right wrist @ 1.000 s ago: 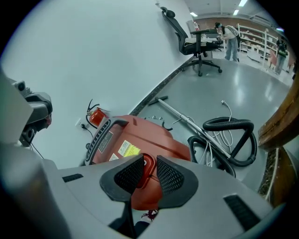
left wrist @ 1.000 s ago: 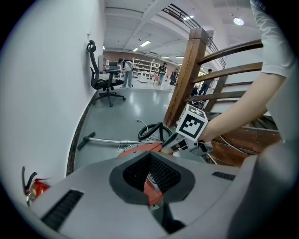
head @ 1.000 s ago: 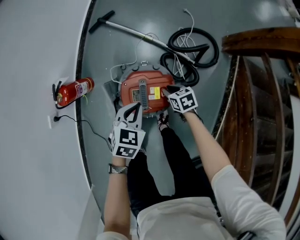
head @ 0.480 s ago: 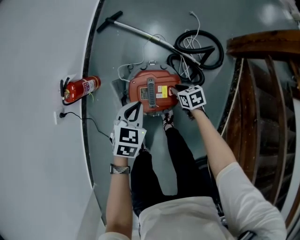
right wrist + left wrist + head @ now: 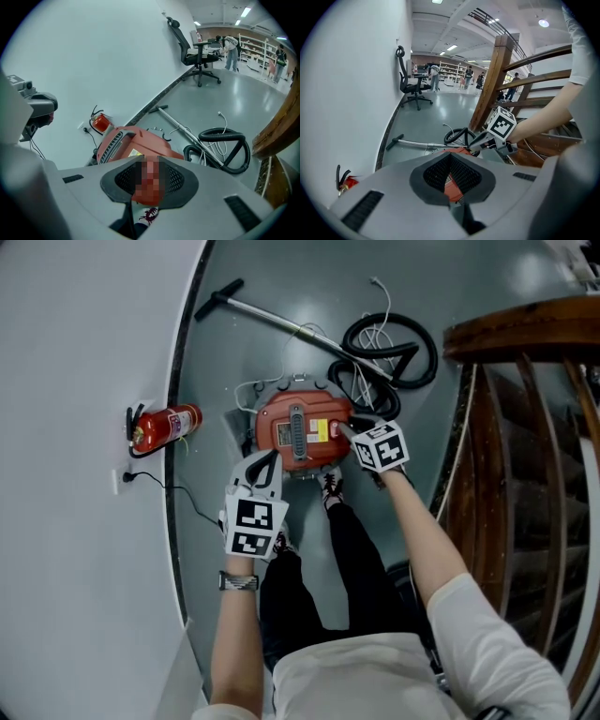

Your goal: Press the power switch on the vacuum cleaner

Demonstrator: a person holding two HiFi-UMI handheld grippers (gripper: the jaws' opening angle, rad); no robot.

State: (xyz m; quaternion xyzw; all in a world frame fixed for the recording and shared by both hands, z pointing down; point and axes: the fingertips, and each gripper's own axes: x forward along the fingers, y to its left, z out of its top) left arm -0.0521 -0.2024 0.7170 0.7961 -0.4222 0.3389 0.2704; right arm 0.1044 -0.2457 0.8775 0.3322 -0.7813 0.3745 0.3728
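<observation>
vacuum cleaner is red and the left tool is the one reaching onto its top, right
Not quite. The vacuum cleaner is red, but it is the right tool that reaches onto its top; the left tool hangs short of it. The head view shows this.

One vacuum cleaner [image 5: 302,431] is sitting mid-scene. Two grippers are showing beside it: the left gripper [image 5: 265,461] at its seven o'clock and the right gripper [image 5: 343,430] at its three o'clock. One fire extinguisher [image 5: 164,425] is lying at its nine o'clock, one metal wand [image 5: 272,317] at twelve, and one black hose [image 5: 389,338] is coiling at one o'clock. One office chair [image 5: 410,84] is standing far off.
</observation>
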